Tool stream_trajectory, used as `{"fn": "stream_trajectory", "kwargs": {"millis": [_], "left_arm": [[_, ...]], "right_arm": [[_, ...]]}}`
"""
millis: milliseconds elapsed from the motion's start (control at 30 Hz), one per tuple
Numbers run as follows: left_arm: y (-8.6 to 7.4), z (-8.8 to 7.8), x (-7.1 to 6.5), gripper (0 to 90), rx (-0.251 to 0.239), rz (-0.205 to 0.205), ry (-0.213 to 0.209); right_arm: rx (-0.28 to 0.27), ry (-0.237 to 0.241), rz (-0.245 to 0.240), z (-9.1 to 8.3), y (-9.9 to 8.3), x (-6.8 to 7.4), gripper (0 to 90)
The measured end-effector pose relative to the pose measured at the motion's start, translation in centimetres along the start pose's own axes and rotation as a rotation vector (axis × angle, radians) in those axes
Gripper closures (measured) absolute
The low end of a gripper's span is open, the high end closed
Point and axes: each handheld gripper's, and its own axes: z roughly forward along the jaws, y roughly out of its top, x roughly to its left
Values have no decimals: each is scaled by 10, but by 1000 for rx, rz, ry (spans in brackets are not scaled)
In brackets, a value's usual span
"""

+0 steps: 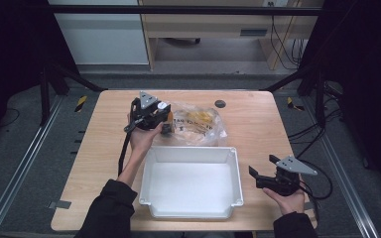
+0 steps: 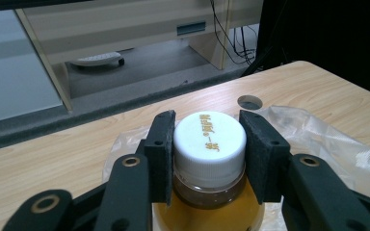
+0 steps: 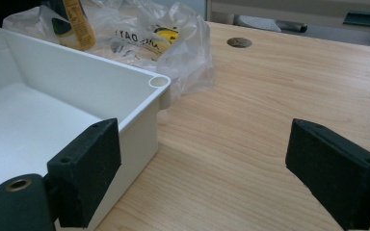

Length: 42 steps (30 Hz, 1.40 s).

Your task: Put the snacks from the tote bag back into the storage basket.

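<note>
Item: bottle [image 2: 207, 192] of amber liquid, white screw cap [image 2: 209, 139], clamped at the cap between the left gripper [image 2: 207, 144] pads, above the plastic bag [image 2: 318, 139]. Likely rigid, moderately heavy, smooth-walled; the ribbed cap gives the surest hold. Right gripper [image 3: 202, 178] gapes wide, holding nothing, beside the white tray [image 3: 139, 103].

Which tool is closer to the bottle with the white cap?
The left tool. Its pads clamp the bottle at the cap, above the plastic bag. The right tool sits open, far off, beside the white bin.
</note>
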Motion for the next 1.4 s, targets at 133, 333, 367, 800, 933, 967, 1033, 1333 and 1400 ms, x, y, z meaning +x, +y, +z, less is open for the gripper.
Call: {"fn": "stream_trajectory", "kwargs": {"millis": [133,333,367,800,933,967,1033,1333,1400], "left_arm": [[4,-4,-2,587,-11,7,1],[14,-12,-3,588,-32,10,8],[18,-15,-3,588,-41,15,10],[38,-31,-1,588,-80,16,19],[45,-38,-1,588,-95,17,17],[47,-39,0,588,-101,20,16],[50,-43,0,588,-107,18,15],[57,-58,-5,588,-107,36,5],[58,-61,-7,588,-110,38,3]], "right_arm": [[-3,-2,1,0,0,0,124],[-4,0,0,0,0,0,124],[-4,-2,0,-1,0,0,124],[-3,-2,2,-1,0,0,125],[-4,-3,1,-1,1,0,125],[-5,-2,2,-1,1,0,125],[-6,-2,0,-1,1,0,125],[-11,0,6,-1,1,0,125],[-9,-1,4,-2,1,0,125]]}}
